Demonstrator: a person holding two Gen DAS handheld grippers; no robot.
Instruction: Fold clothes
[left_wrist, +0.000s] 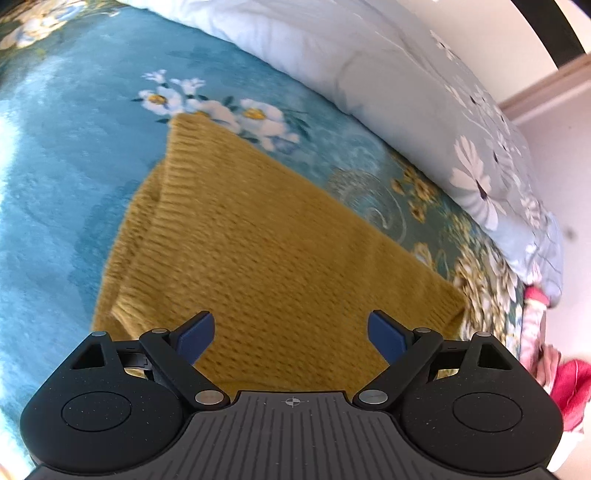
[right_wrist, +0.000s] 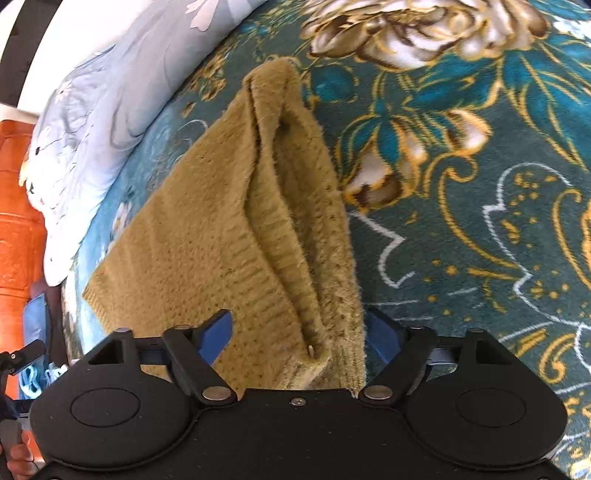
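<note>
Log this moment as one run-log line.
stage: folding | mustard sweater: folded on floral blanket | left gripper: open, empty | right gripper: open astride sweater edge

The folded sweater (left_wrist: 266, 236) lies flat on the floral blanket (left_wrist: 66, 192), which spreads out on every side of it. Beyond the sweater, along the blanket's far edge, lies a quilt (left_wrist: 369, 74). The left gripper (left_wrist: 291, 332) hangs over the sweater's near end. In the right wrist view, the right gripper (right_wrist: 299, 332) straddles the sweater's layered edge (right_wrist: 295, 229), with the quilt off to the left.
</note>
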